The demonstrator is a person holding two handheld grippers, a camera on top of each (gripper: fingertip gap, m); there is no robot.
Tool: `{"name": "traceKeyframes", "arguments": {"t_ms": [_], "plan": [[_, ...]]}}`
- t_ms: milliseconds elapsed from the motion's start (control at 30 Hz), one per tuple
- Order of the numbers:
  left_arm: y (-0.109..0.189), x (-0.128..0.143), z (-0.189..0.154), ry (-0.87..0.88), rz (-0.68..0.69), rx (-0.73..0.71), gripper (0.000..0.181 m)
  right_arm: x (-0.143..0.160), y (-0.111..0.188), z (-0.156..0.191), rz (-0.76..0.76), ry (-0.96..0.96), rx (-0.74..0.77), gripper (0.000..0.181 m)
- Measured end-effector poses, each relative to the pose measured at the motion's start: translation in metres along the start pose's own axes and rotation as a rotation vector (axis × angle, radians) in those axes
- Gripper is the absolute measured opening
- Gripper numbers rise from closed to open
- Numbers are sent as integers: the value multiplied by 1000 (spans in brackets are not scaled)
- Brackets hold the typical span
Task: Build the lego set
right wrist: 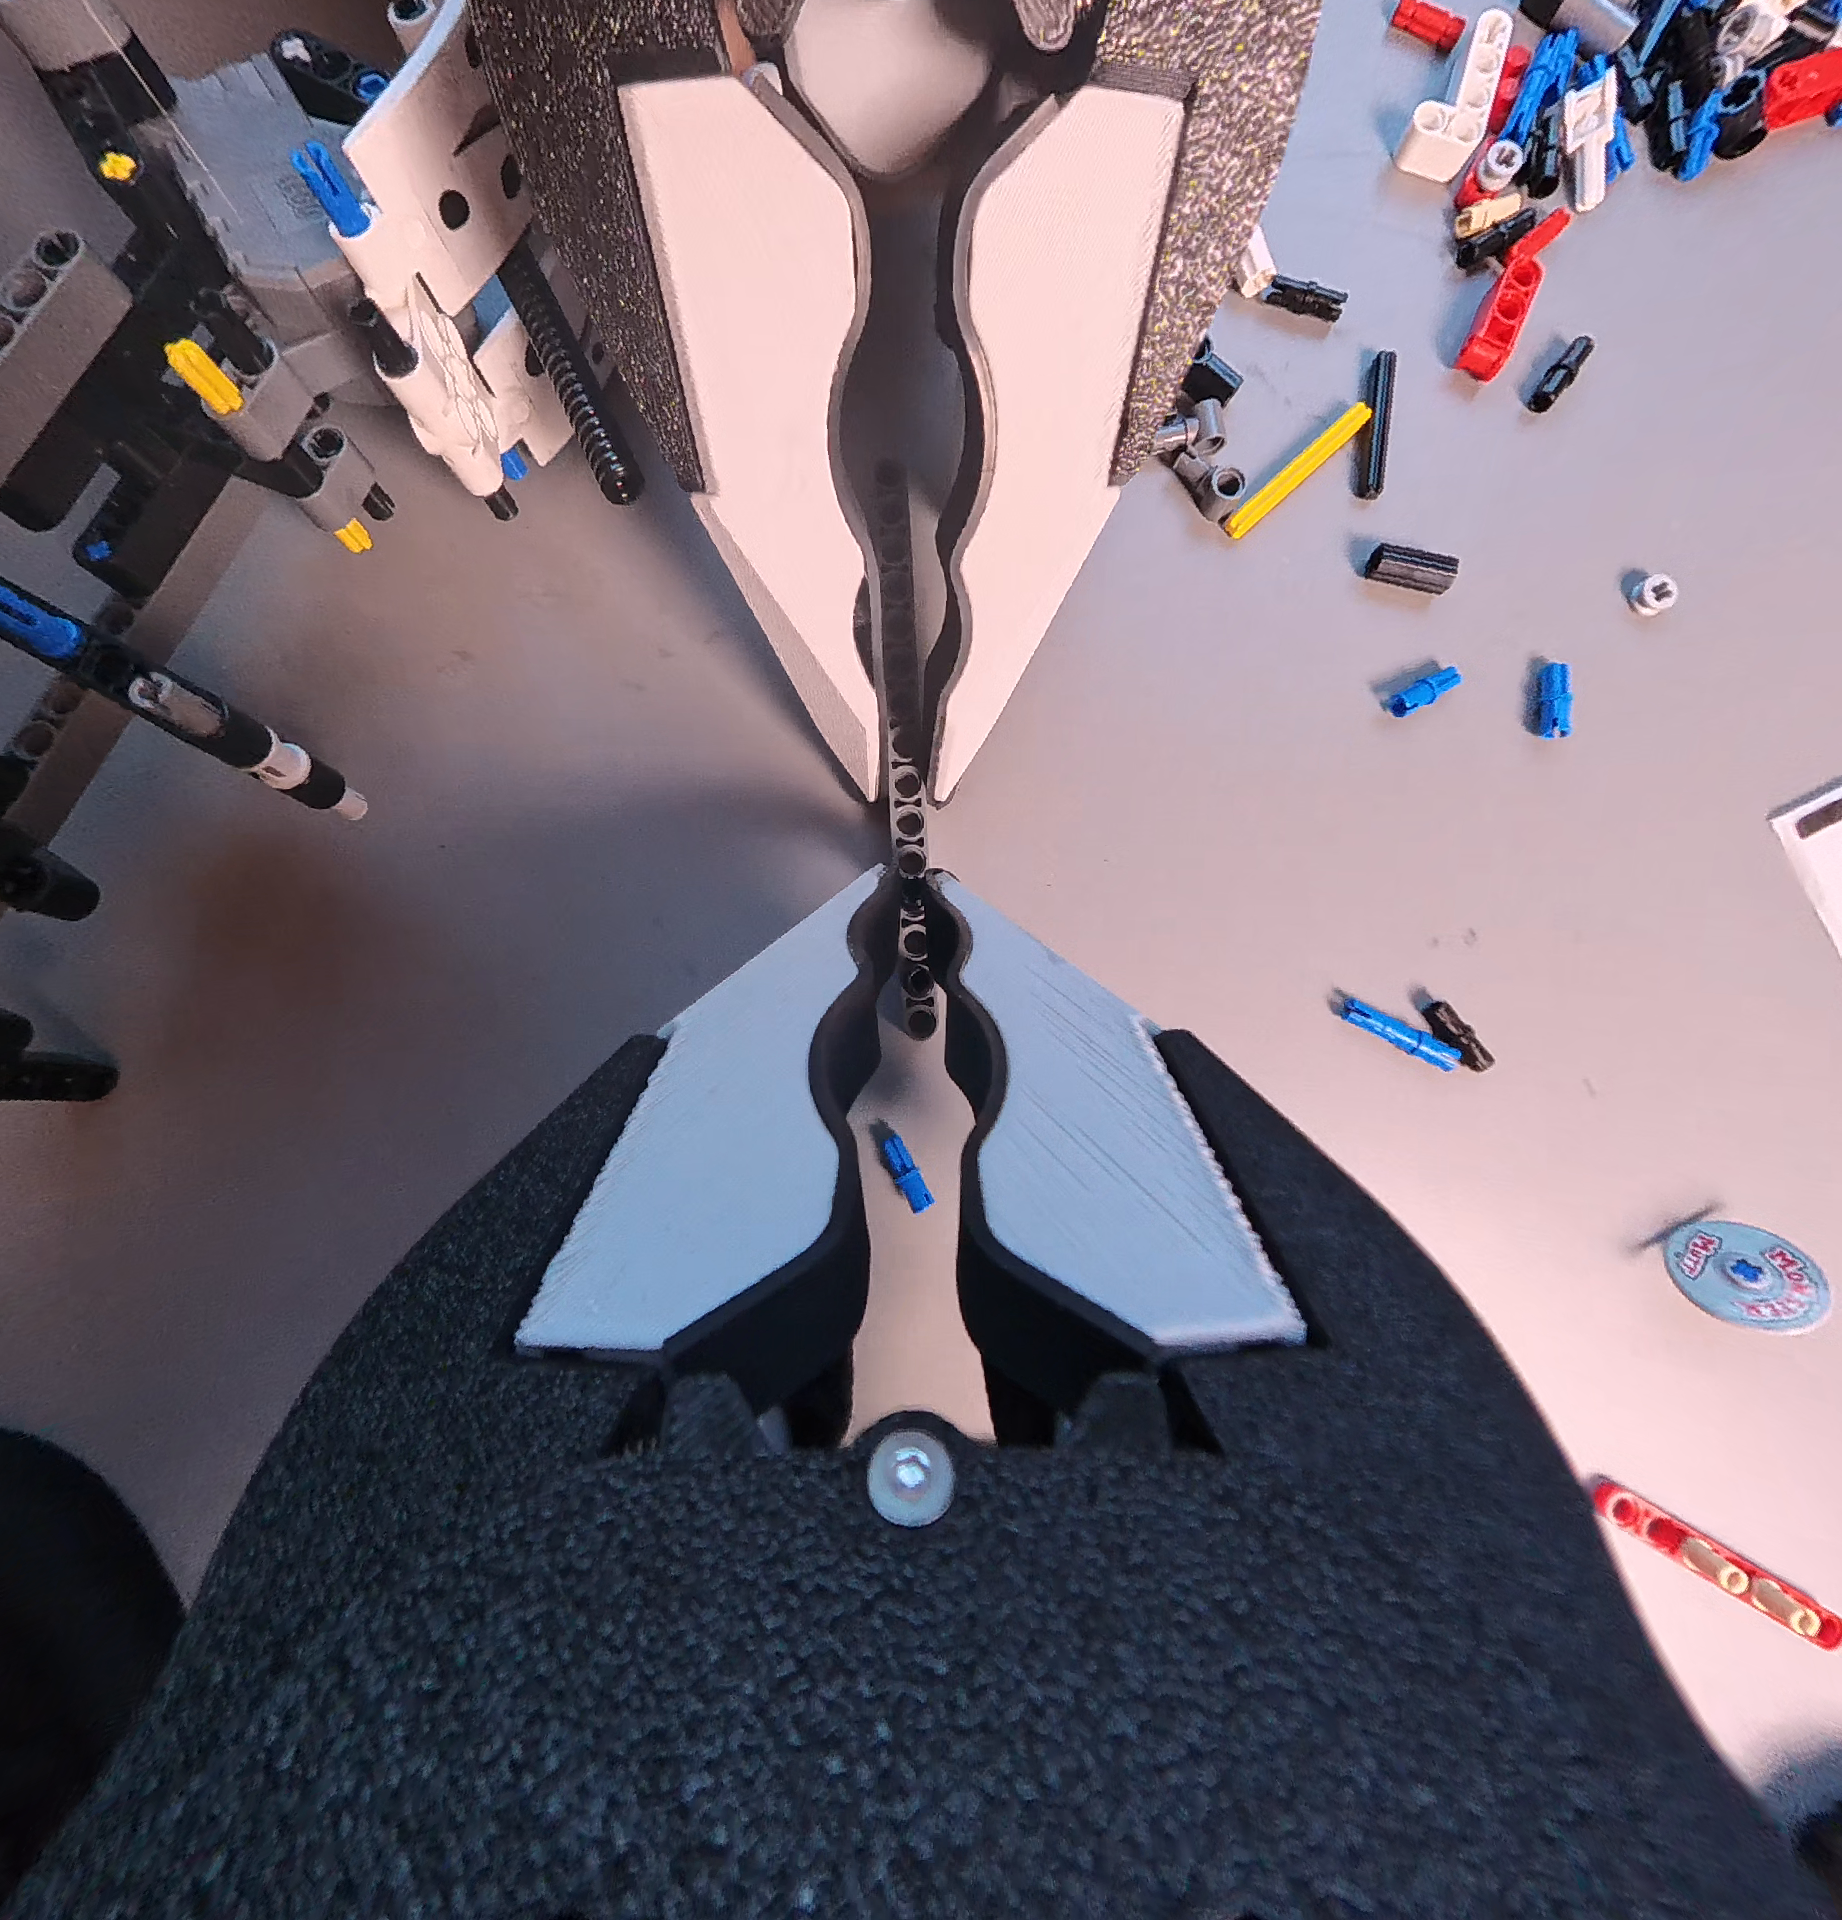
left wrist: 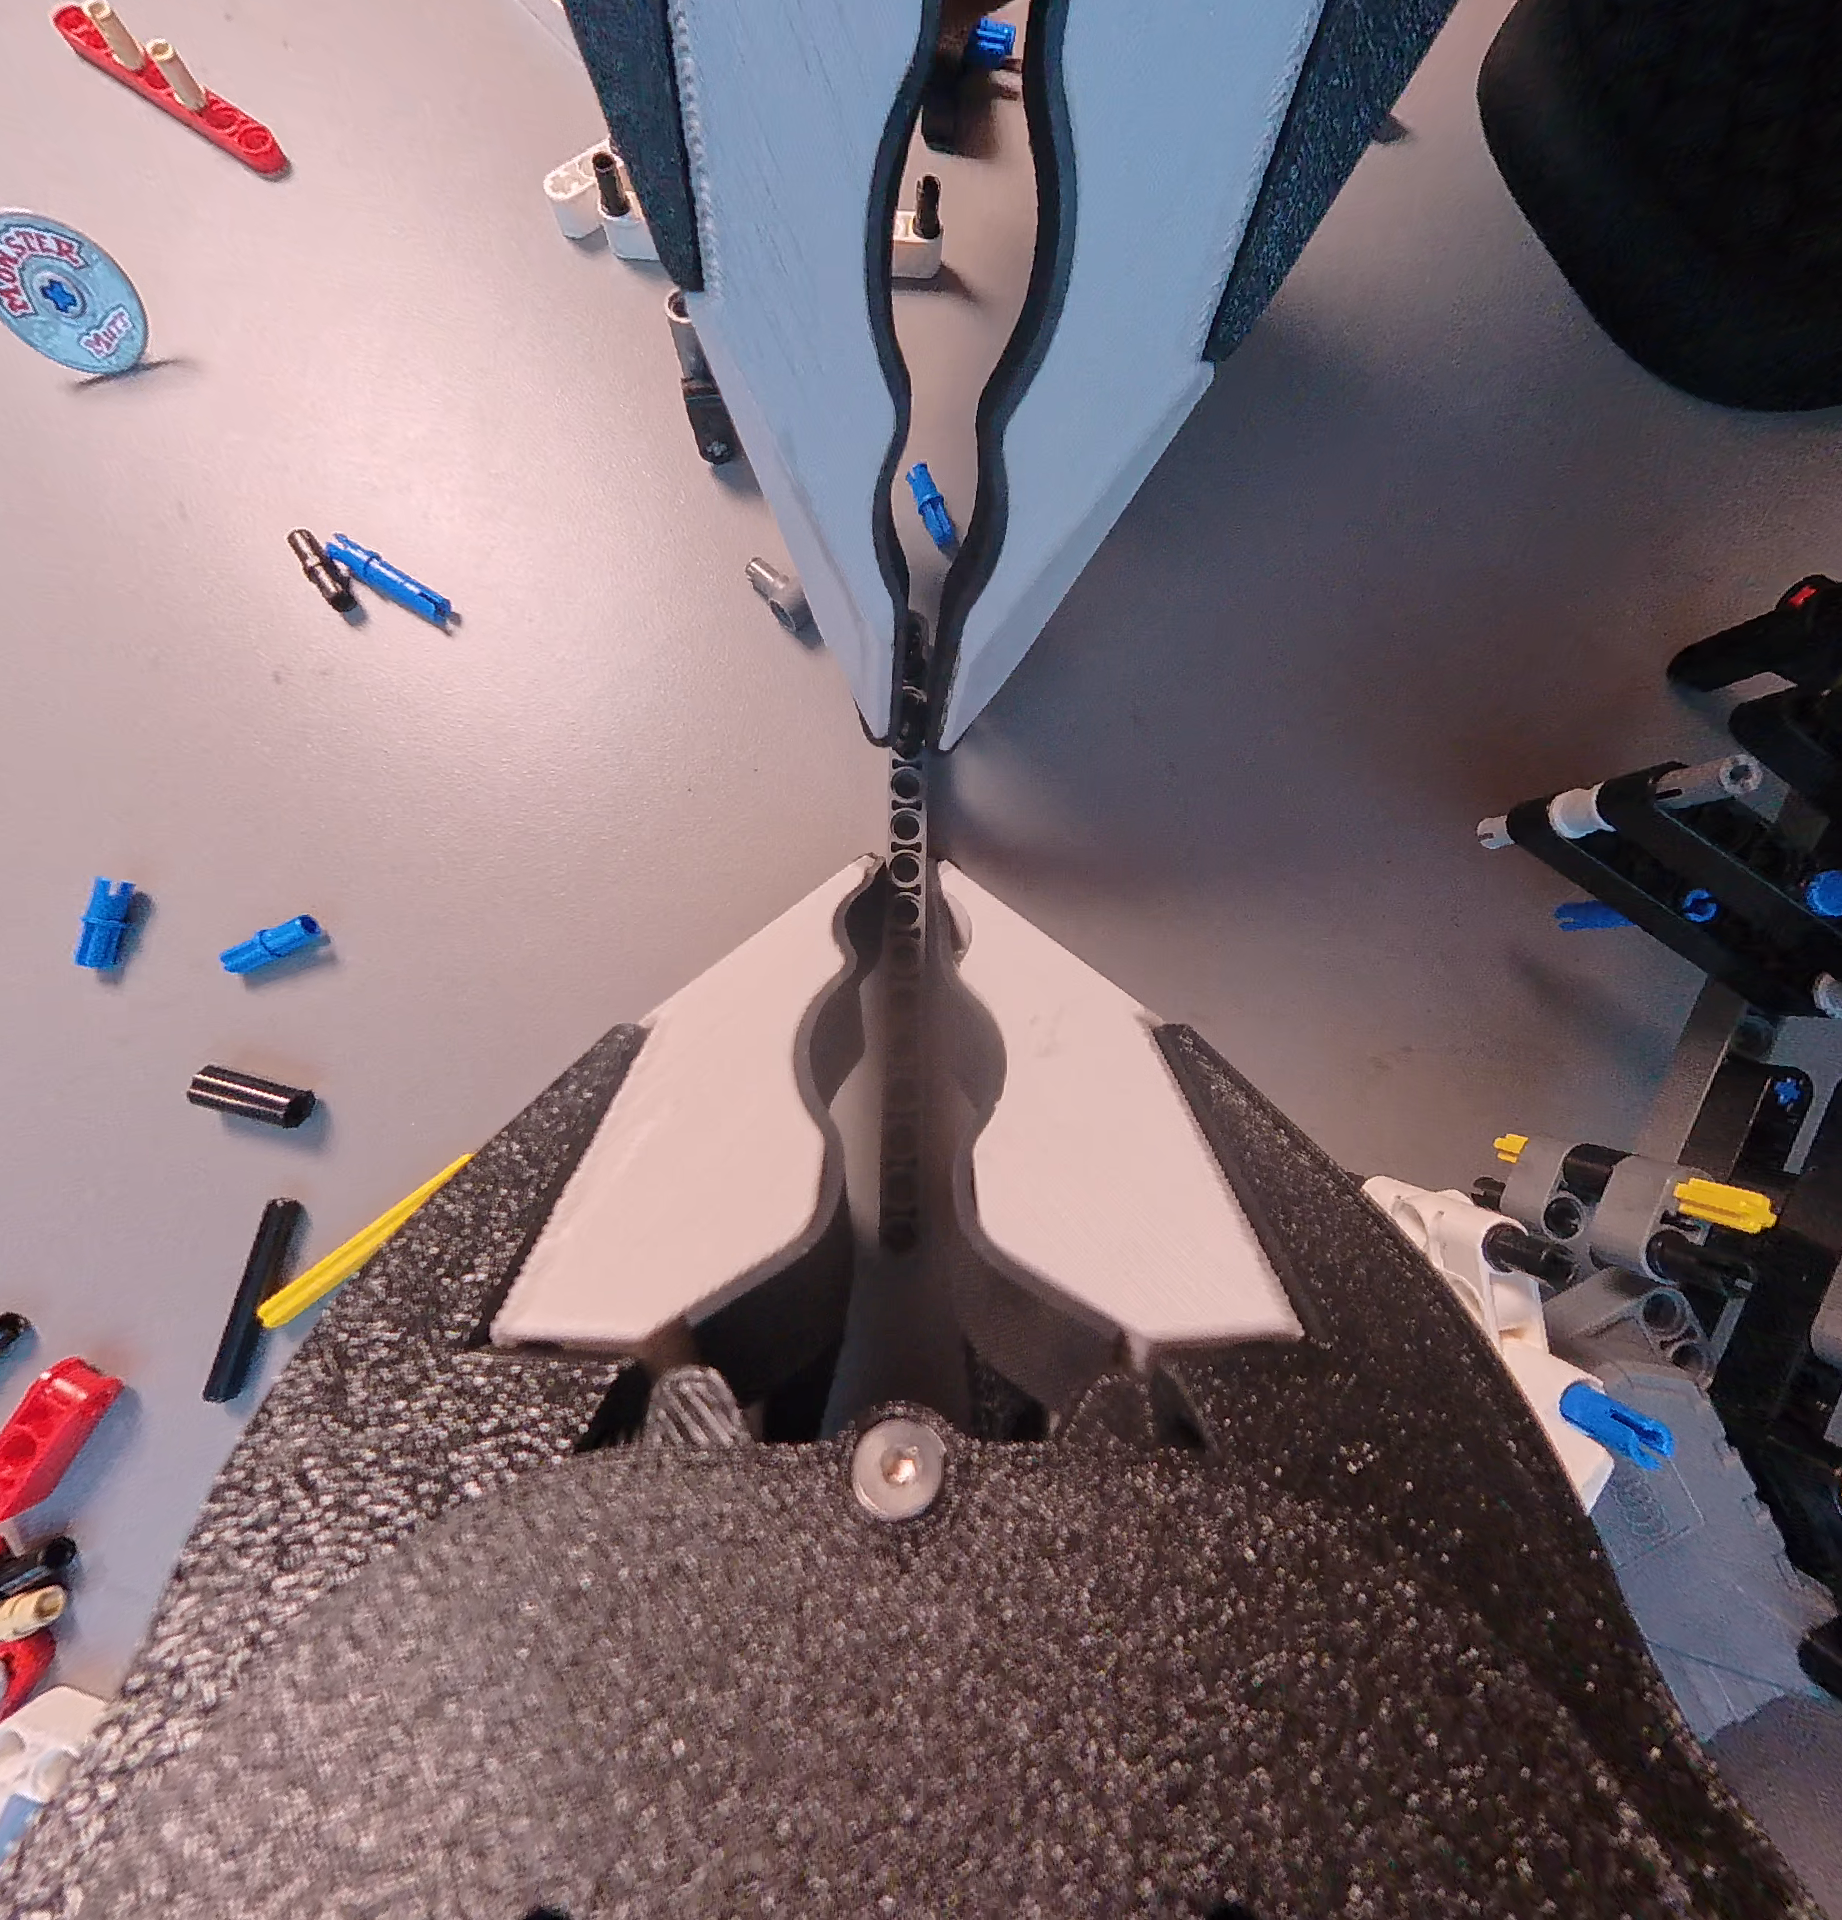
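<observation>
Black and studded with holes, the long beam (left wrist: 909, 821) hangs above the grey worktop (left wrist: 481, 727), each end pinched by a closed claw, left claw (left wrist: 904, 868) facing right claw (right wrist: 909, 883). A printed round disc (left wrist: 58, 293) lies beside loose blue pins (left wrist: 273, 943), with the half-built model (right wrist: 273, 312) near

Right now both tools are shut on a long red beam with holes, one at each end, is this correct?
Not quite: the beam is black, not red, as the left wrist view shows. The rest holds: the left tool and right tool each grip one end.
</observation>
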State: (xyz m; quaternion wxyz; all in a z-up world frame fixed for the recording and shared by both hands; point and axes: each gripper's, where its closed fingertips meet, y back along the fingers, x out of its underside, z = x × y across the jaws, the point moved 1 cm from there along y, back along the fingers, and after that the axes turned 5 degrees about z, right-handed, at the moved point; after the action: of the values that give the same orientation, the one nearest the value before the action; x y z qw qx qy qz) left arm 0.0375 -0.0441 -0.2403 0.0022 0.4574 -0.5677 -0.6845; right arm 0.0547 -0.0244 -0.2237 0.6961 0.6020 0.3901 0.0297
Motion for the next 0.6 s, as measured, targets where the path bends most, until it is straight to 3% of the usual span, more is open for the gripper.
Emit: {"name": "traceKeyframes", "arguments": {"t_ms": [400,600], "plan": [[0,1,0,14,-12,2,7,5,-6,1,38,10,-40,4],[0,1,0,24,-15,4,7,4,-7,1,136,31,-64,4]]}}
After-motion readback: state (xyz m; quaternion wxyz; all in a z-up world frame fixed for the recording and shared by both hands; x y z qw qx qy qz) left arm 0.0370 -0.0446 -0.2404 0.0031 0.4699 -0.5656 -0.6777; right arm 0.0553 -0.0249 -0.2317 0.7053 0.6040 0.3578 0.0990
